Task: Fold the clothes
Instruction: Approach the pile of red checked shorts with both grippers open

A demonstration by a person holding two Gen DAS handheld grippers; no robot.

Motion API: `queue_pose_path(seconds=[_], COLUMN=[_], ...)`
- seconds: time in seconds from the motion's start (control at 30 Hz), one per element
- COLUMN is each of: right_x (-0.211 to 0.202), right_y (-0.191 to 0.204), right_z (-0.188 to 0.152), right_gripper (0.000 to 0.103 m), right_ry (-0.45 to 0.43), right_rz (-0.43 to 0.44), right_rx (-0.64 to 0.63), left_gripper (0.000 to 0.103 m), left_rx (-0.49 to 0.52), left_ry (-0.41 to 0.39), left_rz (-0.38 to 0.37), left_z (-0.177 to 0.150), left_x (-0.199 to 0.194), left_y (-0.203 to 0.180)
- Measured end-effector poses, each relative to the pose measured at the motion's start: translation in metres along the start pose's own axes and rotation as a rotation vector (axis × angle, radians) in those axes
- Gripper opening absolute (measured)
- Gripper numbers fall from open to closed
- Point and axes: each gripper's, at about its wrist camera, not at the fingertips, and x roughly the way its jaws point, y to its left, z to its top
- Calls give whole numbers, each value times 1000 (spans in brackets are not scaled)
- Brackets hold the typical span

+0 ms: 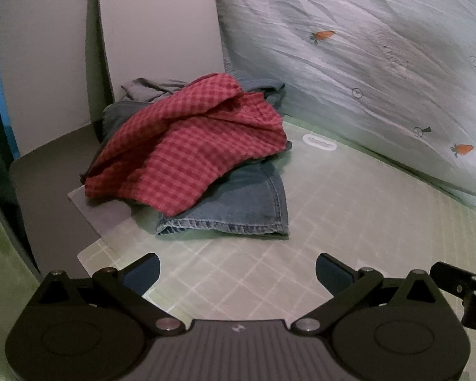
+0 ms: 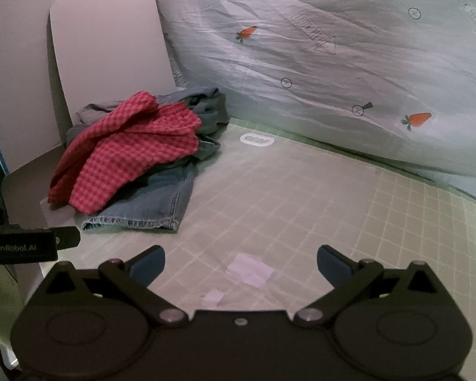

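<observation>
right gripper (image 2: 241, 265) low in frame, jaws wide apart, nothing between them, above green grid mat (image 2: 301, 197). two pale tape patches (image 2: 250, 272) on mat just ahead of gripper. clothes pile far left: red checked shirt (image 2: 127, 152) crumpled on top, blue jeans (image 2: 149, 206) beneath, hem toward camera, grey garment (image 2: 206, 104) behind. pile well apart from gripper. grey quilt with carrot print (image 2: 333, 63) banked along mat's far edge. pale board (image 2: 108, 38) upright behind pile. part of left gripper (image 2: 31, 244) at left edge, state unclear.
</observation>
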Motion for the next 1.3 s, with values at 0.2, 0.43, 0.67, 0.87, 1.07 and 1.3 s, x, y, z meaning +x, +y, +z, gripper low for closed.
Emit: queue_pose_path(seconds=[0.2, 0.43, 0.67, 0.87, 1.07, 1.3], right_x=[-1, -1, -1, 2, 5, 7], right_y=[0, -1, -1, -3, -4, -6], right_z=[-1, -2, -3, -1, 0, -2], right_gripper=[103, 103, 103, 103, 103, 103], right_ry=[5, 12, 18, 22, 24, 26], right_rz=[-3, -6, -9, -16, -19, -16], right_rx=[-7, -15, -15, -2, 2, 4], left_gripper=[103, 103, 103, 103, 103, 103], left_rx=[9, 3, 10, 15, 16, 18], left_ry=[-18, 7, 2, 2, 1, 5], left_rz=[12, -5, -5, -9, -8, -8], left_z=[0, 1, 1, 3, 4, 5], left_x=[-7, 2, 3, 4, 5, 5], left_y=[-2, 3, 0, -3, -4, -5])
